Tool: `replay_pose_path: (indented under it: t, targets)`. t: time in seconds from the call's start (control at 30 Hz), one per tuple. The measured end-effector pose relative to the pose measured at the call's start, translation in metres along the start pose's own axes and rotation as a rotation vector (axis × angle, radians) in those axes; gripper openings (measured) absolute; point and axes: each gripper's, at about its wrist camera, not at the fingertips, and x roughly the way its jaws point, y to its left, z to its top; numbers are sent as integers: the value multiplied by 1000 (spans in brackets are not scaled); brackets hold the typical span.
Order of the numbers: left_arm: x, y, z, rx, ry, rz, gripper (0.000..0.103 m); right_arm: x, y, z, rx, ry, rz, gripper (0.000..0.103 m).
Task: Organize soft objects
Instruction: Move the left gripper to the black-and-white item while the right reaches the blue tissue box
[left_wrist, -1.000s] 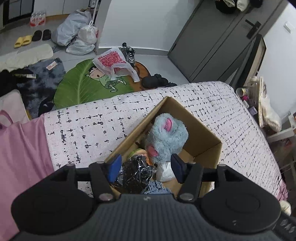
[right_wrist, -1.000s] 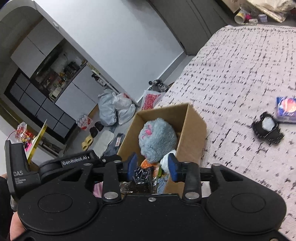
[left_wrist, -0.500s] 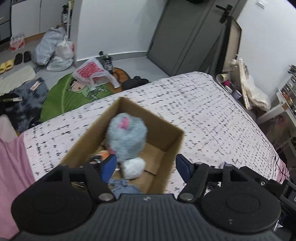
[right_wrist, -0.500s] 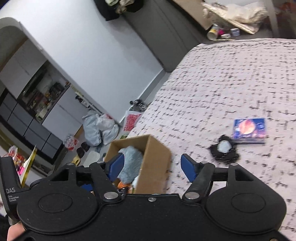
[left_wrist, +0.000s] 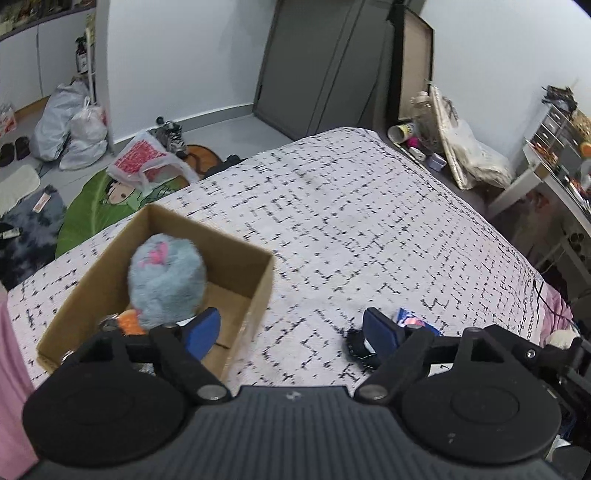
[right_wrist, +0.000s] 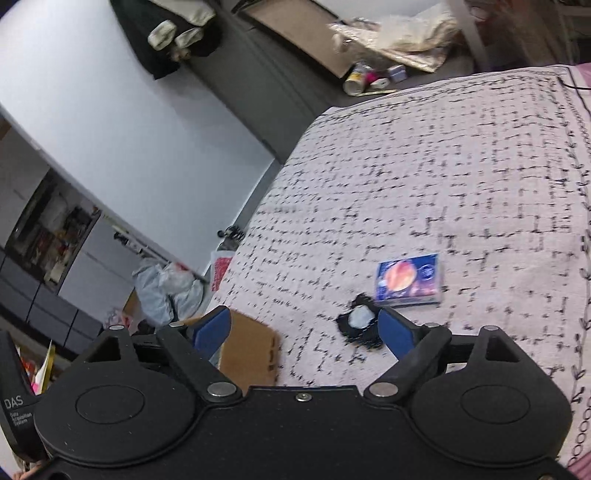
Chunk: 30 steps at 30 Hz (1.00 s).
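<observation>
"DAS" in white letters on the black device body (right_wrist: 16, 402), smaller lines beneath unreadable

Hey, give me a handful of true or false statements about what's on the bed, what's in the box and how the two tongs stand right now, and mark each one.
1. The grey-blue plush toy sits inside the cardboard box. True.
2. The left tongs are shut on the plush toy. False: they are open and hold nothing.
3. A small black item lies on the bed cover, outside the box. True.
4. The blue pack is in the box. False: it lies on the bed cover beside the black item.
5. The right tongs are open. True.
</observation>
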Motion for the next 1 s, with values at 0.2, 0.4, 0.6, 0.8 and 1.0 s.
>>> replay_pose_path:
  t: [0.2,0.4,0.6,0.8,1.0]
  targets:
    - [9,-22,2,22,5,-18,84,-8,-17,9,33,-8,8,91]
    - [21,-36,8,16,20,-29,84,-10,-34,17,85,-29,10,91]
    - [41,-45,12,7,57,-55,84,-1,-53,23,149,-34,-21,91]
    - [67,-51,7,-4,111,-71,84,10,-70,21,207,-24,-40,90]
    - [95,-55,-5,3,146,-104,84,29,-82,18,236,-25,-38,85]
